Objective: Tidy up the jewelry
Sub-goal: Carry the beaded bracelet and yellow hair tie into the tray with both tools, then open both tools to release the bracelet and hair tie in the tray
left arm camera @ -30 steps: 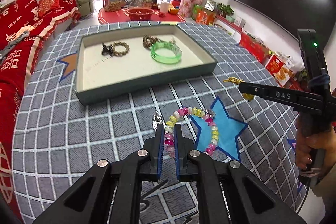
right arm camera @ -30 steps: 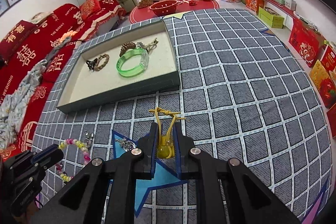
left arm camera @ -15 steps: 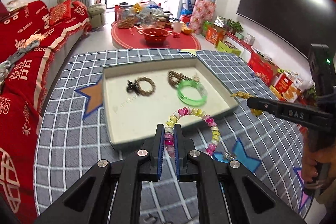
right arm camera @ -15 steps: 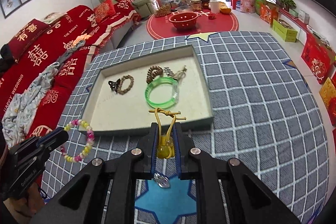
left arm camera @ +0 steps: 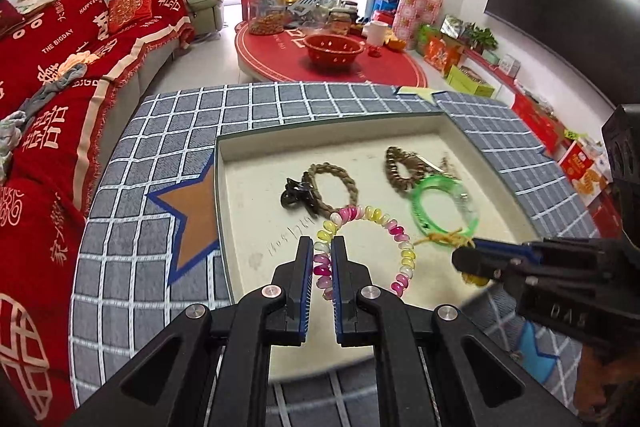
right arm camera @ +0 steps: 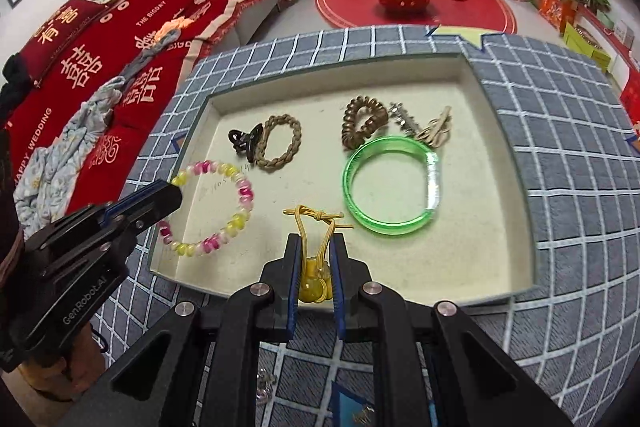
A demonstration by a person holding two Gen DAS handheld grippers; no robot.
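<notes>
Item: left tool (left arm camera: 322,247), jaws closed on a pink, yellow and white beaded bracelet (left arm camera: 400,247); the loop is hanging ahead of the fingertips over the near left part of the tray (left arm camera: 460,121). Item: right tool (right arm camera: 314,243), jaws closed on a yellow hair tie (right arm camera: 314,283) with a bead charm, its knotted cord ends sticking up past the fingertips, over the tray's near middle. Item: shallow grey tray with a cream floor, sitting on a grey checked cloth (right arm camera: 568,155) covering the table; its near rim is lying just under both tools. Contents, already lying in the tray: a black claw clip (right arm camera: 244,141) touching a braided brown band (right arm camera: 278,143) at far left; a brown spiral tie (right arm camera: 362,123), a silver clip (right arm camera: 404,121) and a beige clasp piece (right arm camera: 434,133) clustered at far right; a green translucent bangle (right arm camera: 390,185) just in front of that cluster, close beside the yellow tie's cord ends. Open floor is showing along the tray's right side, along the near edge to the right of the tools, and between the bracelet loop and the bangle. A small silver piece (right arm camera: 264,387) is lying on the cloth outside the near rim, partly hidden under the right tool.
</notes>
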